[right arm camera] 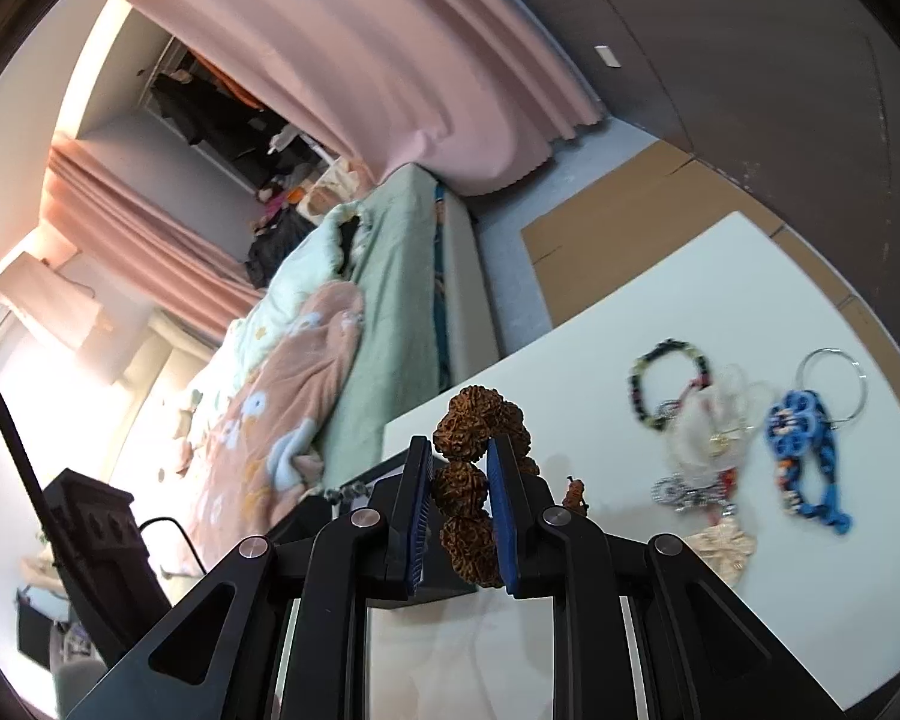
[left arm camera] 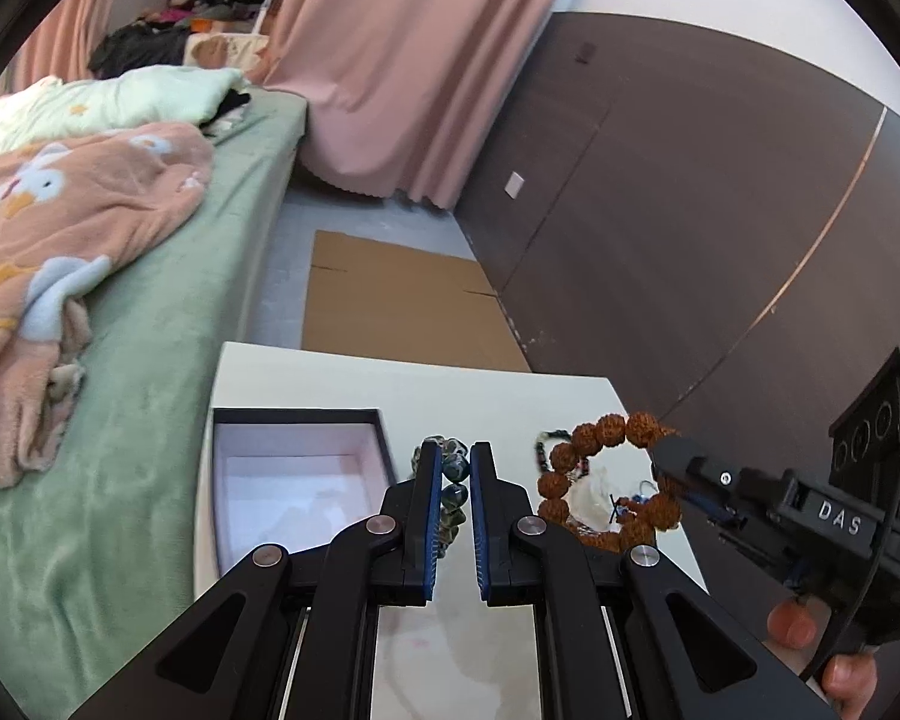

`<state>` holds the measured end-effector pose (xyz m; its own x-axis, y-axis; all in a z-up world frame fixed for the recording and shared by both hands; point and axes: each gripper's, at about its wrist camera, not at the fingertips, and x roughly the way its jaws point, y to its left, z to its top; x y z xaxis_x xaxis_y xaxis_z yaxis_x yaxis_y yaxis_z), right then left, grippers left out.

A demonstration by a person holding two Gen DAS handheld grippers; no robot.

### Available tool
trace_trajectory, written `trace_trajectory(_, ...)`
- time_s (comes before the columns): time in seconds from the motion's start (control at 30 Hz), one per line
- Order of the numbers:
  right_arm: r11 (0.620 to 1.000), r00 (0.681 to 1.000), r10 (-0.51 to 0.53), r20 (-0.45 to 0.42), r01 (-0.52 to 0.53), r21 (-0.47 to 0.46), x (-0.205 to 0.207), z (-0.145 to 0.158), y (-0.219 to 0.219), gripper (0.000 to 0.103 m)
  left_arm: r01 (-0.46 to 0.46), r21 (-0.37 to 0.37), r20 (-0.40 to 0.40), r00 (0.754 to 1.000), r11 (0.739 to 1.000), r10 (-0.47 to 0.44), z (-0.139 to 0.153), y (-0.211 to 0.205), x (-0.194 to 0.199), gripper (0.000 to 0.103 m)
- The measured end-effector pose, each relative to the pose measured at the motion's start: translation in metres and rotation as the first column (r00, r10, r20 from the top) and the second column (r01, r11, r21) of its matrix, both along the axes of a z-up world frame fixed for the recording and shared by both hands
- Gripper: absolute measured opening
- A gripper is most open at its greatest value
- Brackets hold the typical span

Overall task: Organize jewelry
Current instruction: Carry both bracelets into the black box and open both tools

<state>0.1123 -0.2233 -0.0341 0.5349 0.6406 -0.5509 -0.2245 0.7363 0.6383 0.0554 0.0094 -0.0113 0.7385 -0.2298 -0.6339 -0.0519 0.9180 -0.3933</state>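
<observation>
My left gripper is shut on a dark green-blue bead bracelet, held above the white table just right of an open black box with a pale lining. My right gripper is shut on a brown rough-seed bead bracelet; in the left wrist view that bracelet hangs as a ring from the right gripper's tip, lifted above the table. More jewelry lies on the table: a black-green bead bracelet, a blue cord piece, a metal ring and a white and silver cluster.
A bed with a green sheet and a pink blanket runs along the table's left side. Flat cardboard lies on the floor beyond the table. A dark wall panel stands to the right, pink curtains behind.
</observation>
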Motion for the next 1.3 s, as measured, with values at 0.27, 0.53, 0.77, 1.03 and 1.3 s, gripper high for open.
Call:
trace_trajectory(0.27, 1.0, 1.0, 0.027, -0.008, -0.027, 0.003, -0.002, -0.005, 0.021, 0.021, -0.135, -0.031, -0.093, 0.987, 0.99, 0.132, -0.006, 0.034, 0.003, 0.049)
trace_trajectory(0.53, 0.992, 0.996, 0.091, 0.011, -0.092, 0.085, -0.004, -0.006, 0.044, 0.021, -0.276, -0.075, -0.027, 0.961, 0.958, 0.275, 0.005, 0.06, -0.013, 0.076)
trace_trajectory(0.77, 0.983, 0.986, 0.161, 0.039, -0.163, 0.079, -0.004, -0.009, 0.086, 0.021, -0.355, -0.122, -0.047, 0.935, 0.927, 0.352, 0.003, 0.084, -0.022, 0.076)
trace_trajectory(1.03, 0.958, 0.959, 0.284, -0.022, -0.284, -0.041, -0.002, -0.031, 0.142, 0.029, -0.406, -0.101, -0.036, 0.914, 0.908, 0.405, 0.002, 0.096, -0.026, 0.076)
trace_trajectory(1.3, 0.988, 0.988, 0.152, -0.012, -0.153, -0.02, 0.004, -0.019, 0.087, 0.061, -0.336, -0.095, -0.053, 0.942, 0.937, 0.333, -0.001, 0.075, -0.018, 0.076)
